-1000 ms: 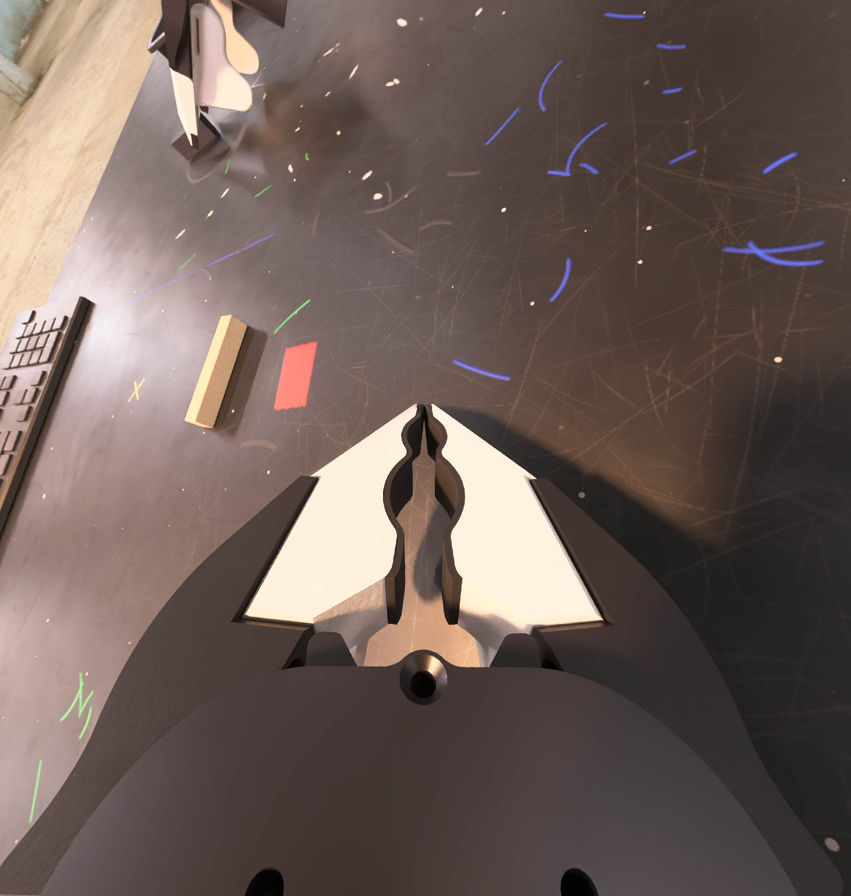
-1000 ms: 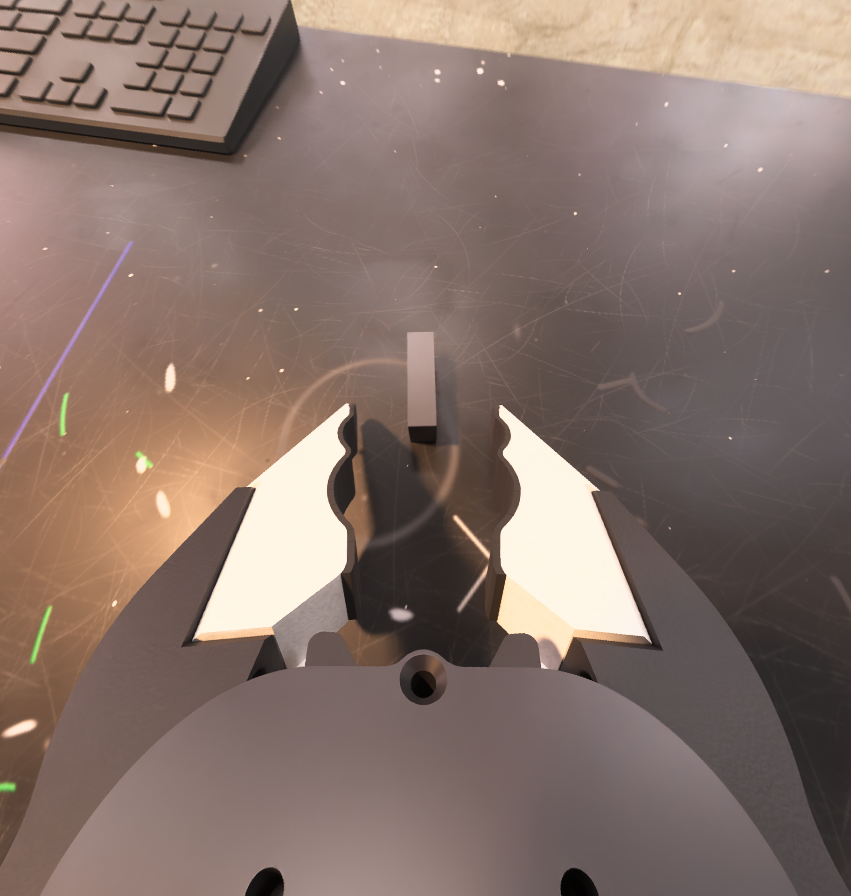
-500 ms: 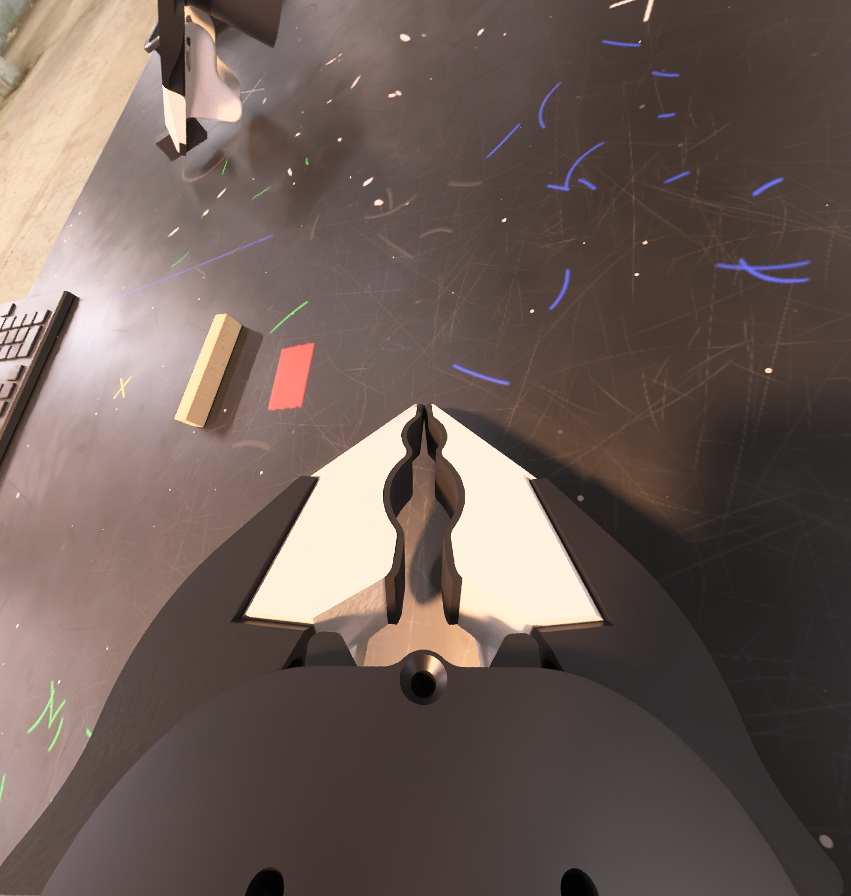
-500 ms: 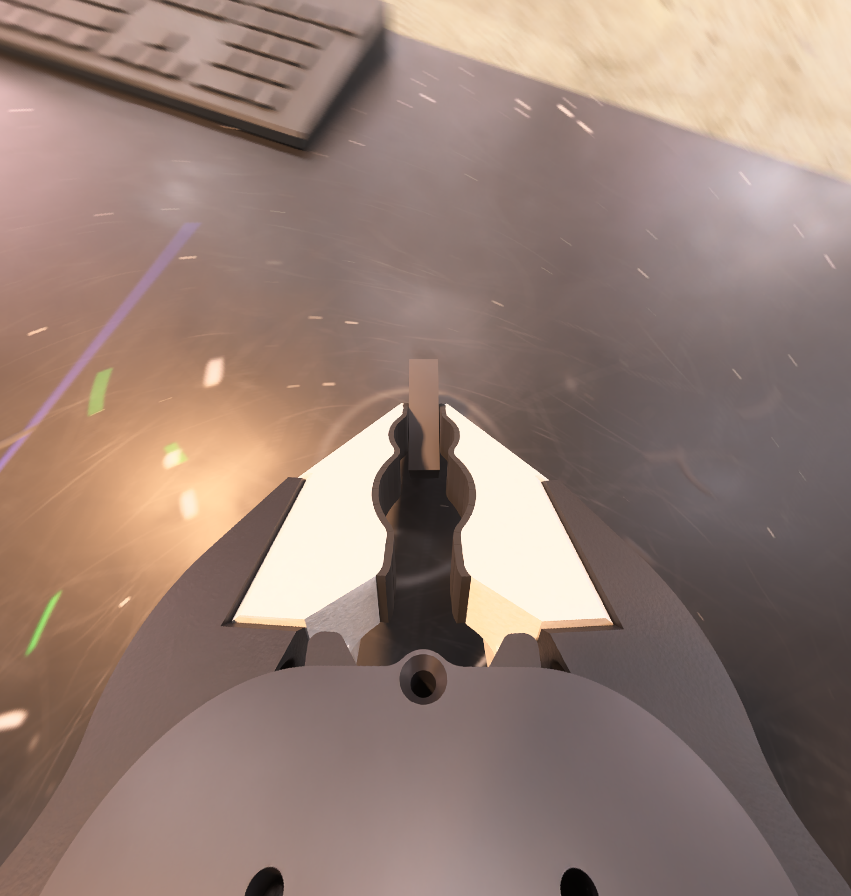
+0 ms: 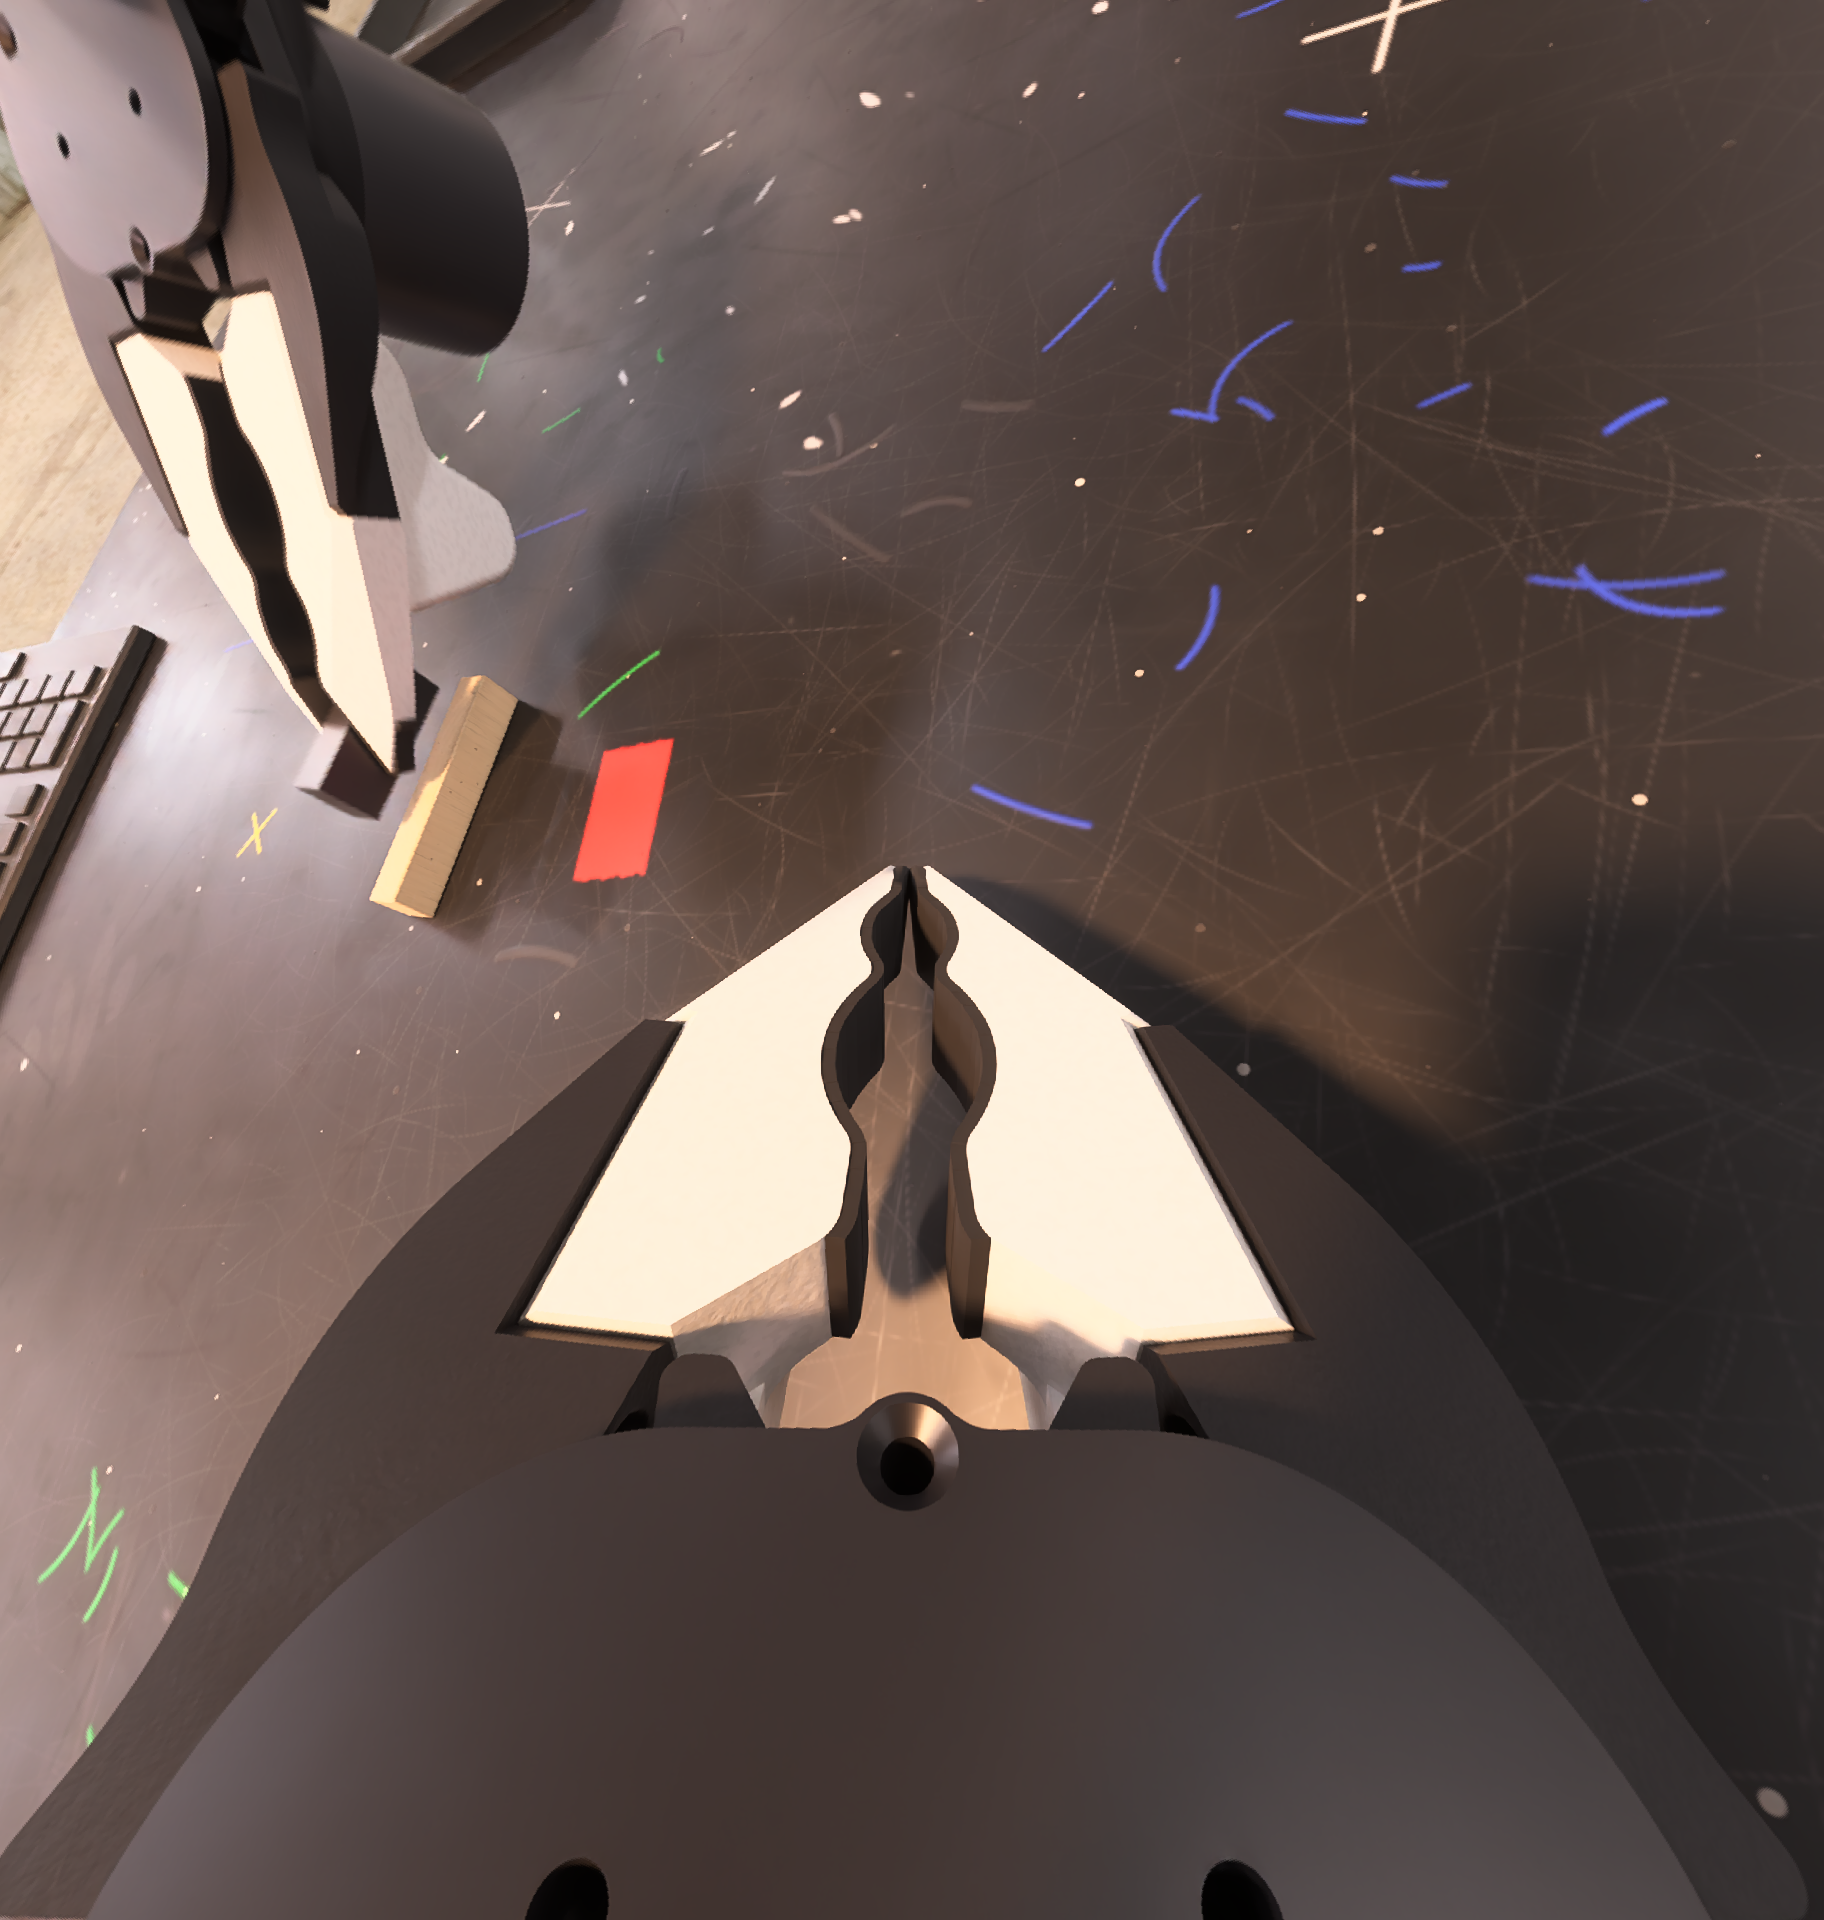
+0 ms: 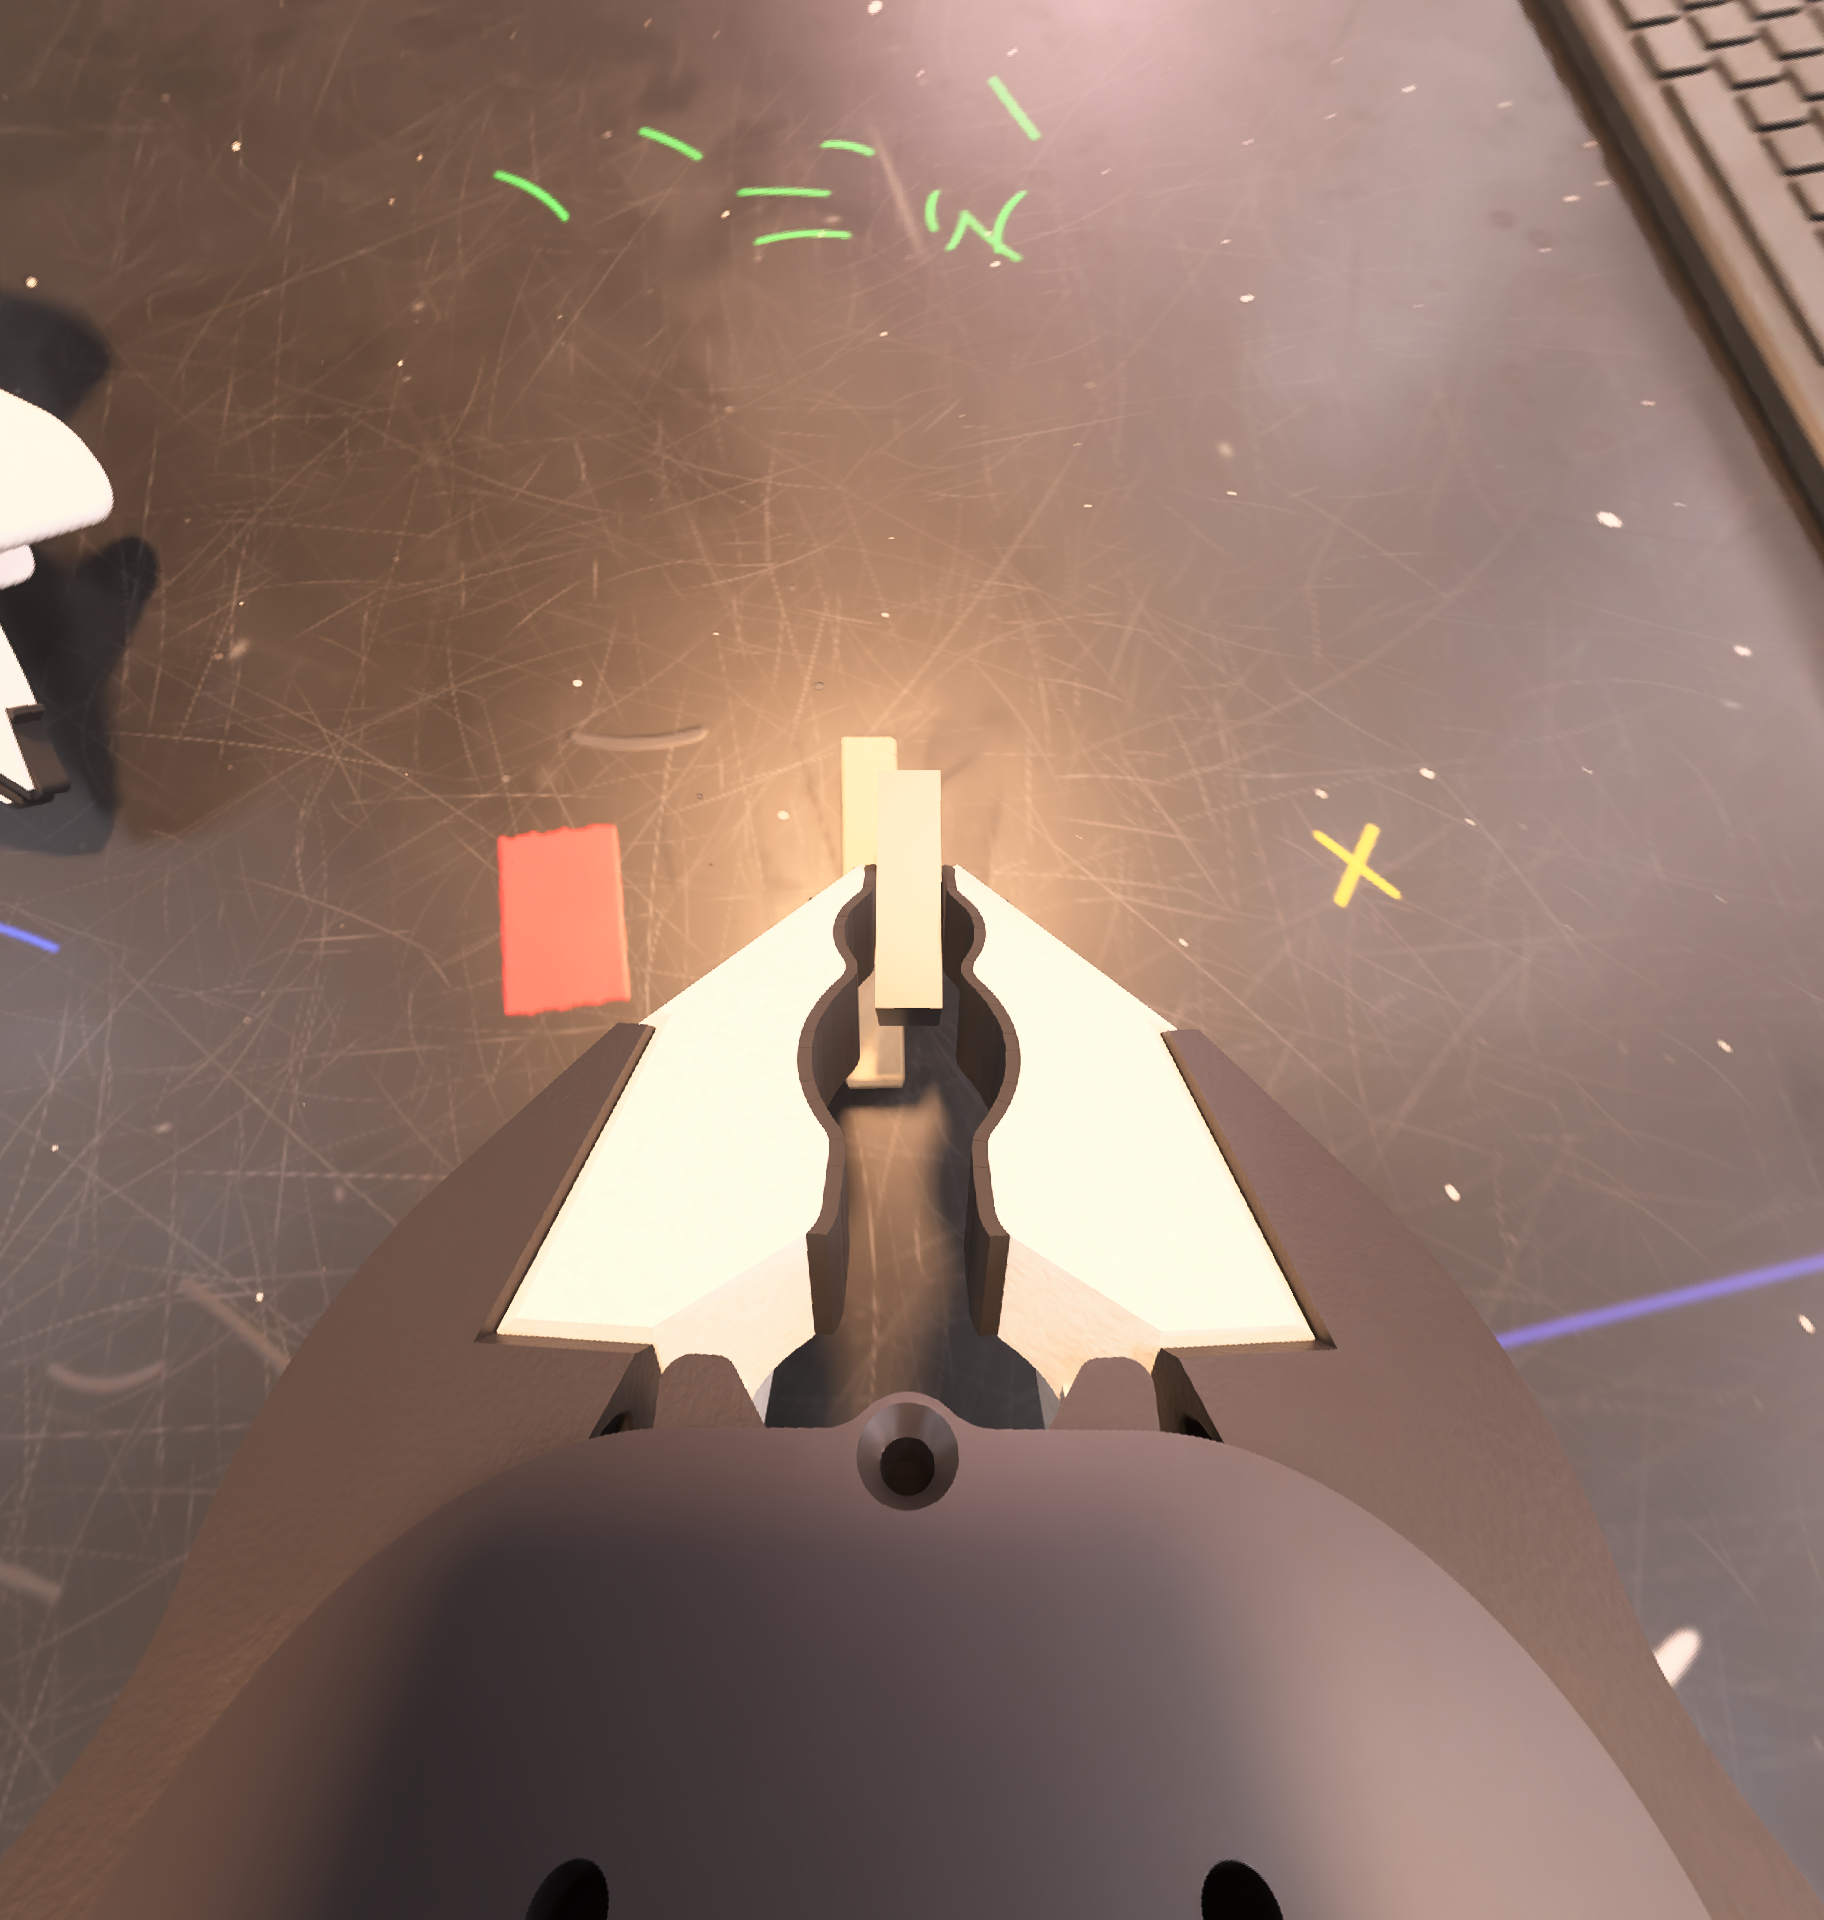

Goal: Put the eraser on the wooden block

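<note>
Between the tips of the right gripper, at 12 o'clock in its own view: the eraser, pinched by its narrow sides, jaws closed down to its width, long axis running 6 to 12. Just below and poking out toward 11 o'clock: the wooden block, flat on the dark table, long axis parallel to the eraser's. Offset small; a nudge toward 9 o'clock likely enough to centre one over the other. Height above the block hard to judge through the glare; probably clear of it, not touching.

From the left wrist view, the same pair reversed: eraser at the 9 o'clock side of the block, red patch near the block at 3 o'clock, keyboard farther out at 9. Well apart, at 5 o'clock from the block: the left gripper, jaws fully closed on nothing. Nearer by far, and already carrying: the right gripper.
</note>
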Controlling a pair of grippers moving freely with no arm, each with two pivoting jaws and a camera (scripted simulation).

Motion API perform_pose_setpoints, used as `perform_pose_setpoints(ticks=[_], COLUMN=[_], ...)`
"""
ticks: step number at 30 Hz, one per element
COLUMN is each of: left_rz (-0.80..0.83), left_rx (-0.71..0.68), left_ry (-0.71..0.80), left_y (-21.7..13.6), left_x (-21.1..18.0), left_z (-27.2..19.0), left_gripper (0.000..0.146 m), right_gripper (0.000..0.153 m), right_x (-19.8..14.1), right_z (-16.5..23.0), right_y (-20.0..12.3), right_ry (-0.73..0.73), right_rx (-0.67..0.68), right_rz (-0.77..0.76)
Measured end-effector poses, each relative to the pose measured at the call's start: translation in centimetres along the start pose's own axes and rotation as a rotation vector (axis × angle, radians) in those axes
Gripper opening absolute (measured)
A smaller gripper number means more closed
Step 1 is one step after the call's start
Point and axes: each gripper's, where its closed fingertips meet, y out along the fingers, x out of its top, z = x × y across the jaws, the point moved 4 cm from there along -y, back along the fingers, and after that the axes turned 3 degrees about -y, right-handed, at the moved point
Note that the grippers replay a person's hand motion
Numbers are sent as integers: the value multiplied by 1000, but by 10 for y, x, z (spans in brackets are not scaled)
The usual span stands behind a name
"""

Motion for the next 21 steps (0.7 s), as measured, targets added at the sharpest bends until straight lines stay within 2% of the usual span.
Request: perform_pose_setpoints(ticks=[4, 6, 8, 10, 11, 14, 18, 21], left_rz=[-1, -2, -1, -1, 0, -1, -1, -1], left_rx=[-2, -3, -3, -2, -2, -3, -2, -2], left_ry=[-3, -6, -5, -2, -1, -2, 1, 3], left_y=[0, 0, 0, 0, 0, 0, 1, 1], left_x=[0, 0, 0, 0, 0, 0, 0, 1], left_z=[0, 0, 0, 0, 0, 0, 0, 0], left_gripper=[0, 0, 0, 0, 0, 0, 0, 0], right_gripper=[13, 46, 54, 49, 46, 34, 20, 19], right_x=[2, 2, -8, -36, -51, -83, -91, -83], right_z=[5, -4, -30, -60, -70, -85, -85, -80], right_y=[1, -16, -40, -62, -69, -77, -69, -59], right_ry=[-47, -33, 54, 197, 265, 396, 458, 437], right_rx=[13, -32, -175, -381, -443, -533, -498, -459], right_rz=[-15, -85, -120, -67, -19, 74, 106, 120])
